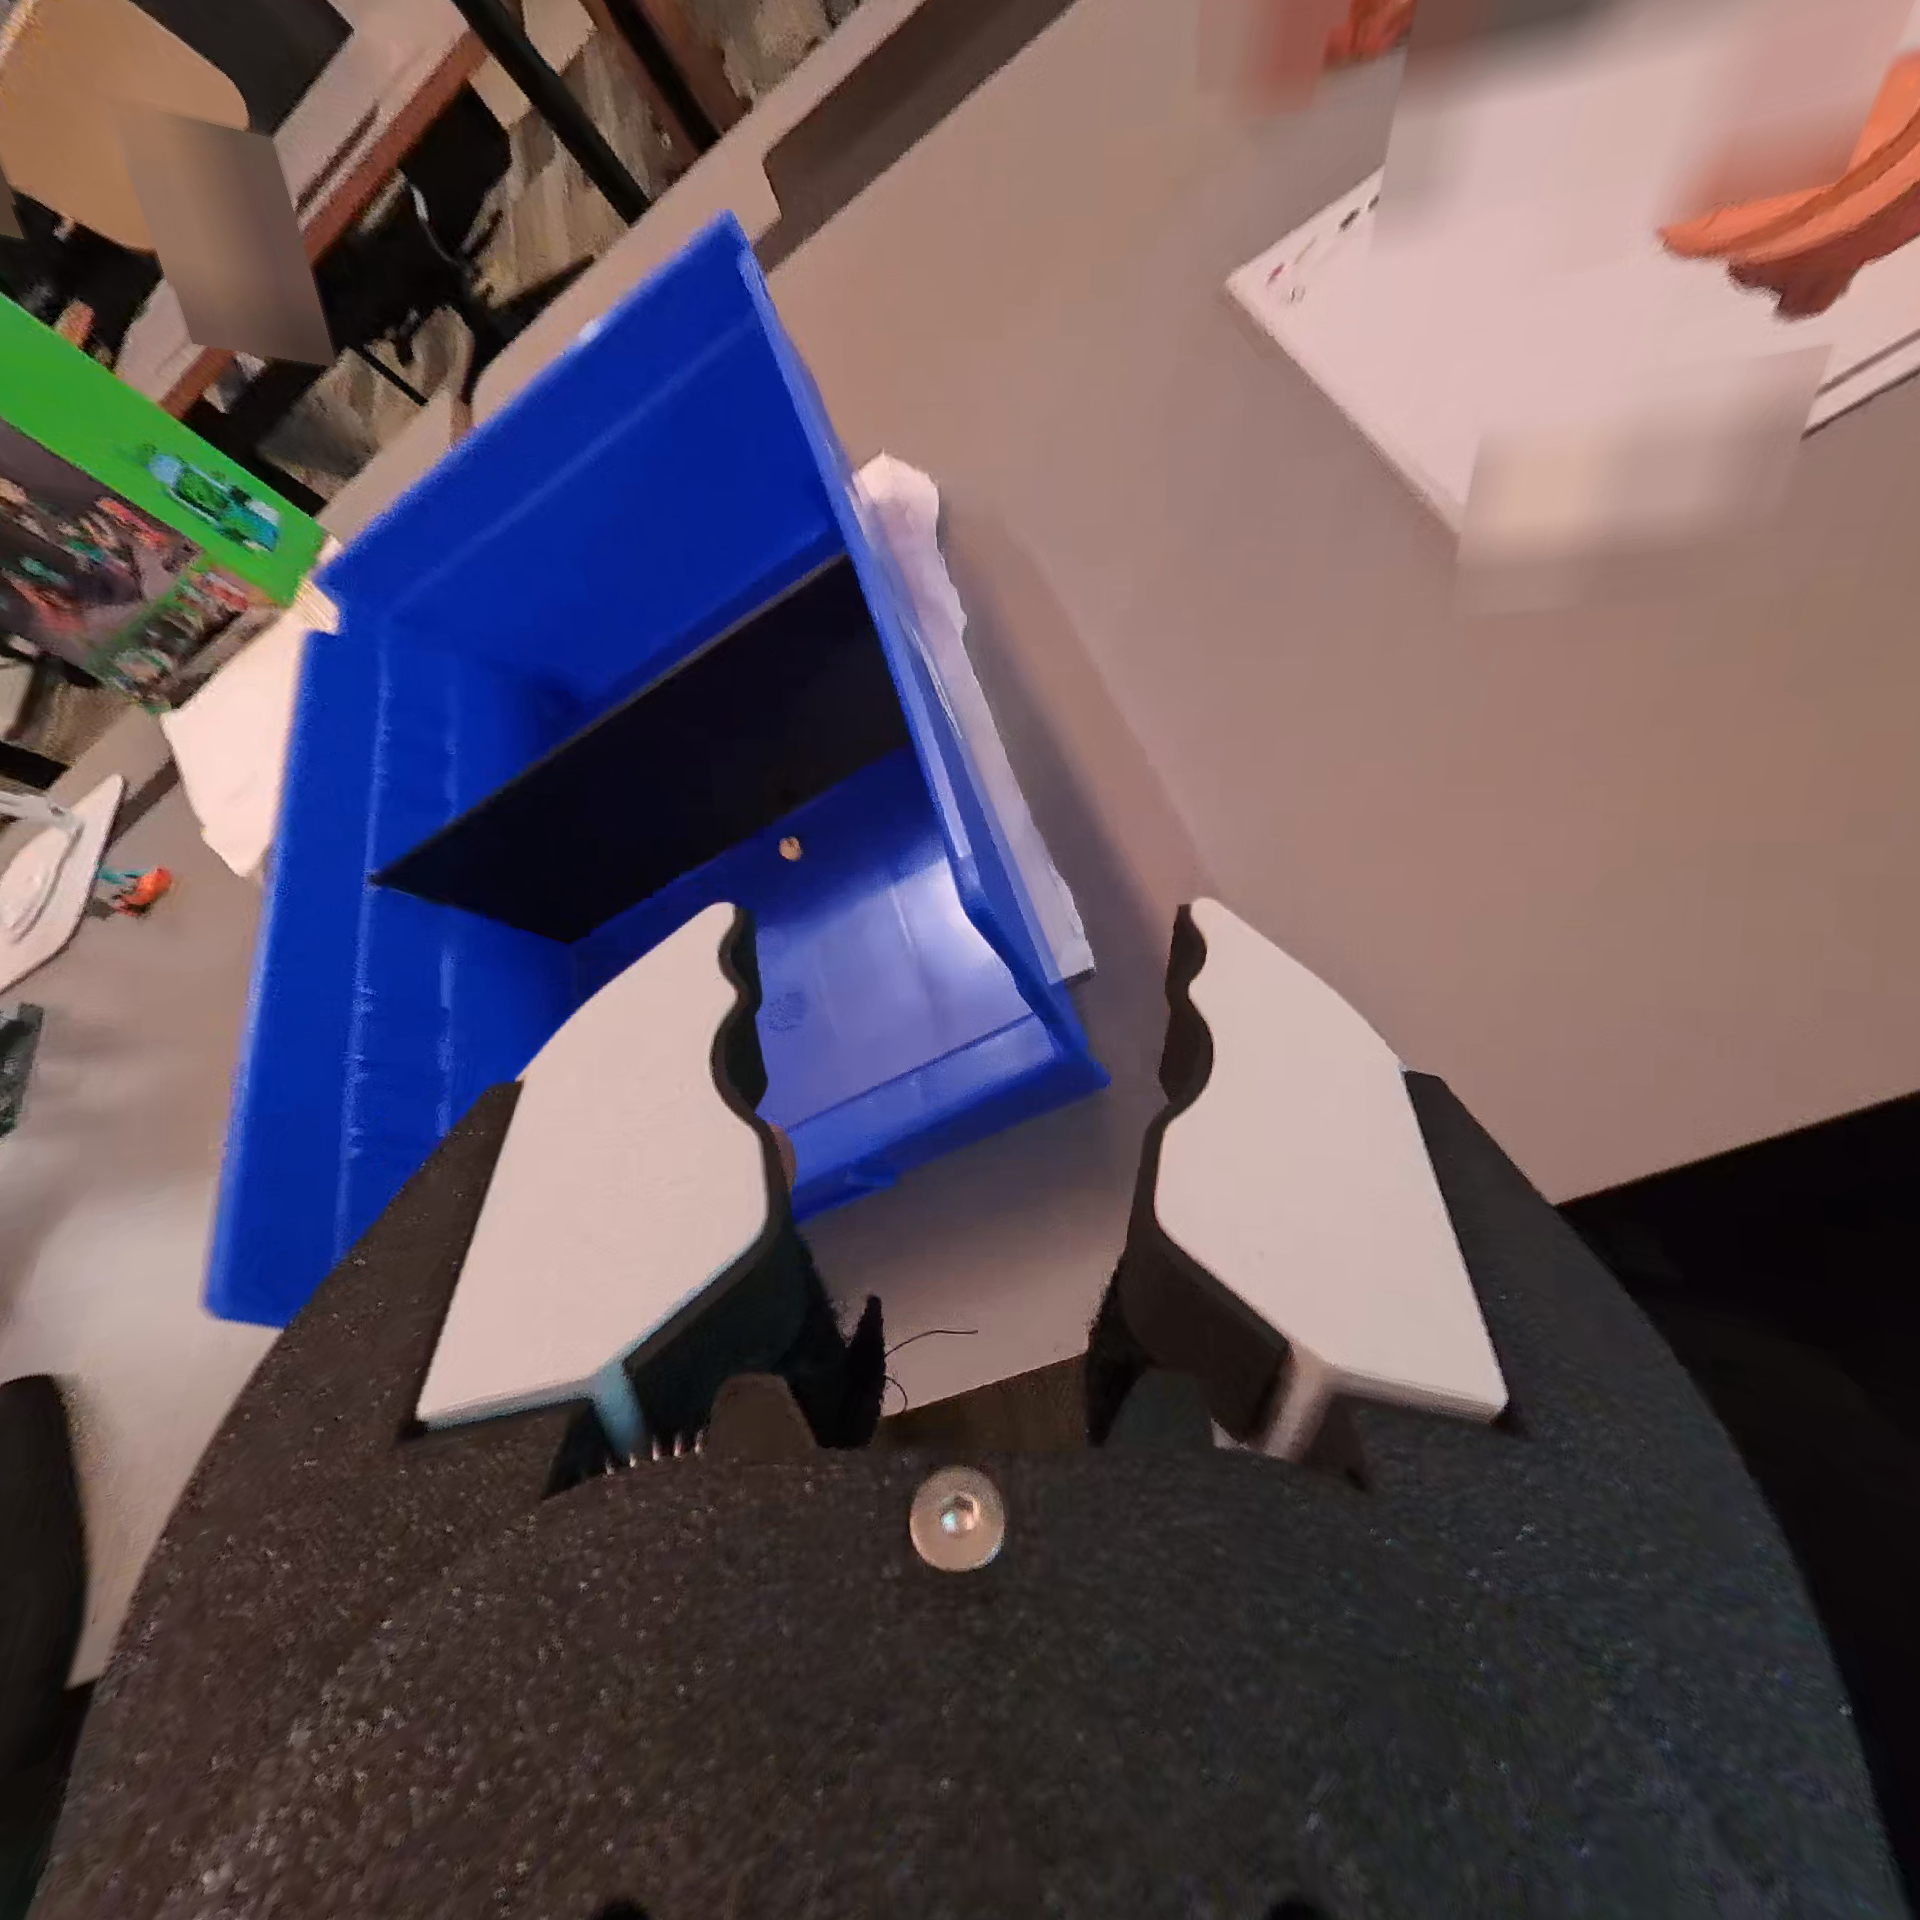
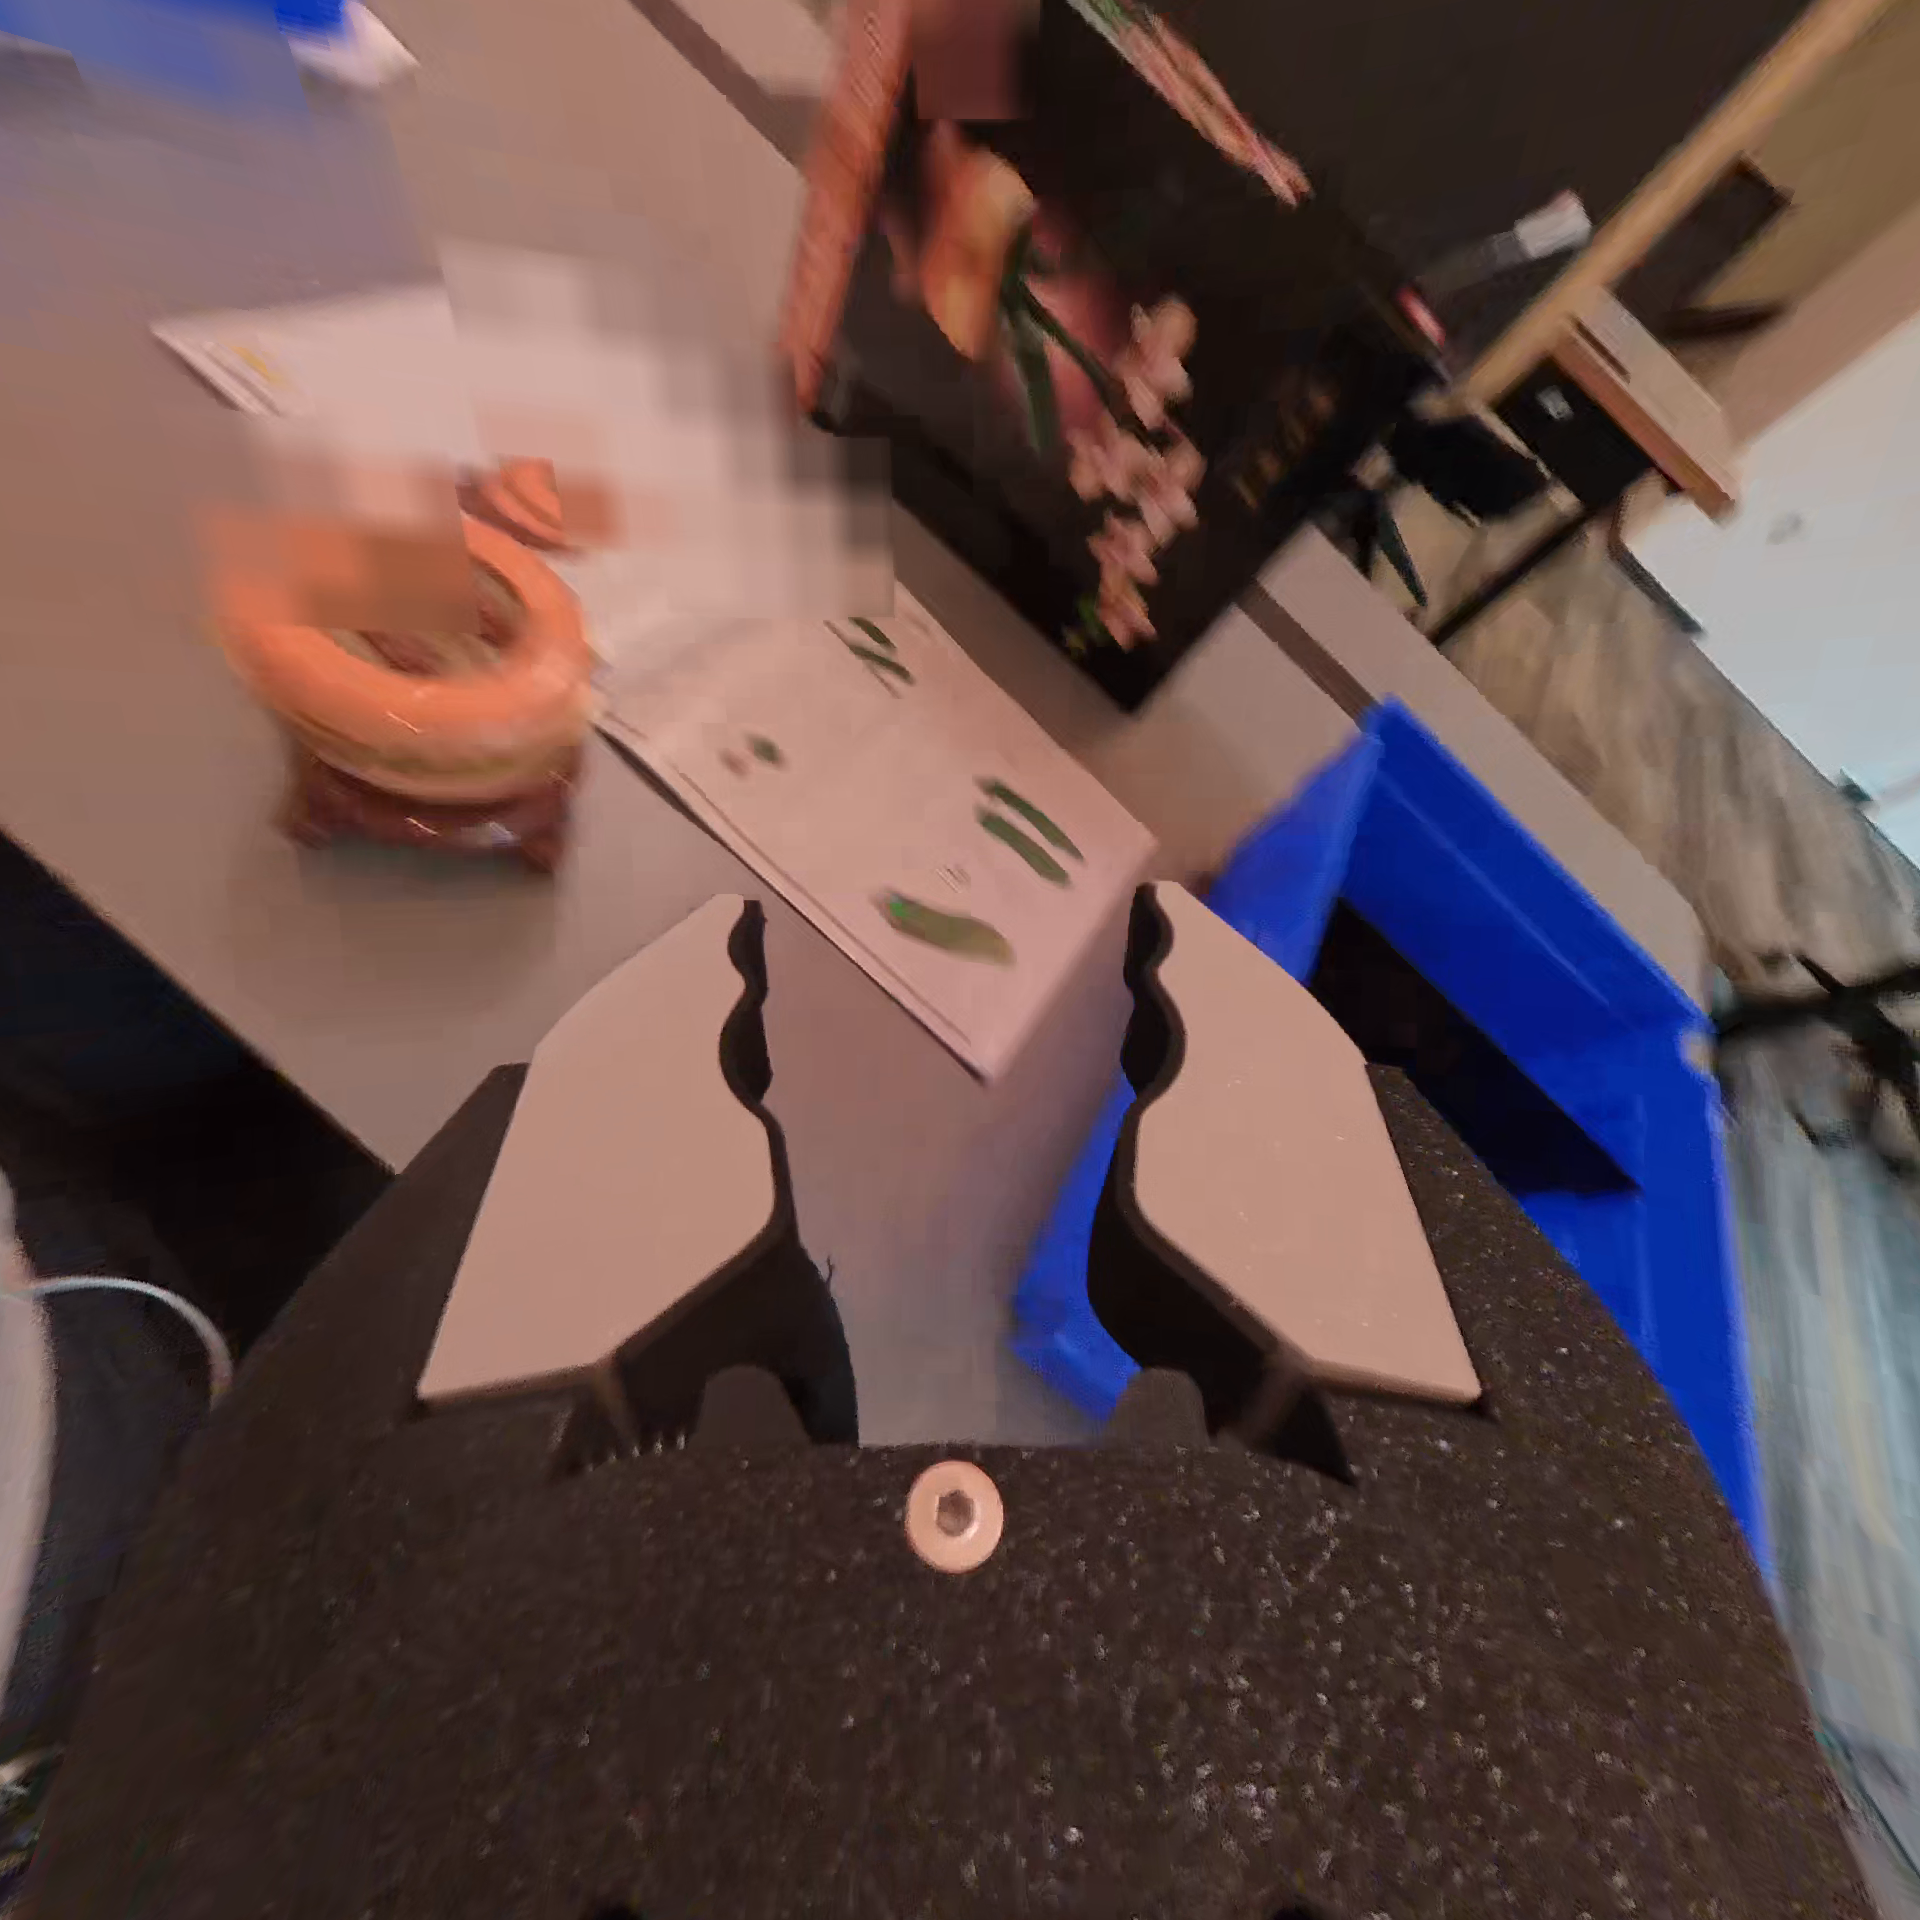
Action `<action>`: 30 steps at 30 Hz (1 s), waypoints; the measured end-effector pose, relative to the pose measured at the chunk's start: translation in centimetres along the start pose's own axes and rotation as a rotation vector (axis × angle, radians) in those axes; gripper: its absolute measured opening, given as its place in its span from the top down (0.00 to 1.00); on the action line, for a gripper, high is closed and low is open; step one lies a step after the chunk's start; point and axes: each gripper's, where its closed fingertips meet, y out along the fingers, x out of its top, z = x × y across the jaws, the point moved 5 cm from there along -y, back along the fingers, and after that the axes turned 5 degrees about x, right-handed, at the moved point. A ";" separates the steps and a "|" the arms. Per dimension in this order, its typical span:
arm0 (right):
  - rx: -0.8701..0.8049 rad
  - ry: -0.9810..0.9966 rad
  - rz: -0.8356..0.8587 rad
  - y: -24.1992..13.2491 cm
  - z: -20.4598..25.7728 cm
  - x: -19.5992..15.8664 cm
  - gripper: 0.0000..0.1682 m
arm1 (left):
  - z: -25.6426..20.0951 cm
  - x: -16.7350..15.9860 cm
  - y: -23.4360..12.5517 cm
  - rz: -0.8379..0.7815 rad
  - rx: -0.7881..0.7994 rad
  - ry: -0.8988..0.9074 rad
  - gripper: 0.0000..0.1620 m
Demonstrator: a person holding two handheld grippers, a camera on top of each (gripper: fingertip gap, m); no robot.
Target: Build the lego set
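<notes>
My left gripper [image 1: 961, 920] is open and empty, held over the near right corner of a blue bin [image 1: 322, 935] with a dark divider [image 1: 665, 769]. One small tan piece [image 1: 791, 848] lies on the bin floor. My right gripper [image 2: 945, 904] is open and empty above the grey table, its tips over the near corner of an open instruction booklet [image 2: 883, 831]. An orange lego pot [image 2: 416, 675] on a brown base stands to the left of the booklet; it also shows blurred in the left wrist view [image 1: 1808, 218]. A second blue bin [image 2: 1507, 987] sits at the right.
A dark lego box [image 2: 1091, 343] with flower pictures stands behind the booklet. A green-edged box [image 1: 125, 520] stands at the far left. White paper [image 1: 956, 644] lies beside the bin. The booklet [image 1: 1455, 343] lies at the right. The table's front edge [image 1: 1662, 1153] runs close below the grippers. Some 45 cm of space lies between my two pairs of fingers.
</notes>
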 end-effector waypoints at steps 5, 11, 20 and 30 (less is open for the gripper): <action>0.304 -0.052 -0.184 3.6 7.9 6.1 0.61 | -0.7 -0.8 1.9 0.004 -0.017 -0.016 0.71; 0.767 -0.027 -0.342 8.3 18.3 11.2 0.70 | -0.5 -0.9 3.1 -0.024 0.021 -0.072 0.96; 0.801 0.009 -0.299 15.1 22.8 15.6 0.67 | 3.4 1.2 2.0 -0.059 -0.032 -0.256 0.97; 0.788 0.052 -0.276 16.8 22.3 16.2 0.62 | 8.3 1.9 1.4 -0.071 -0.127 -0.312 0.97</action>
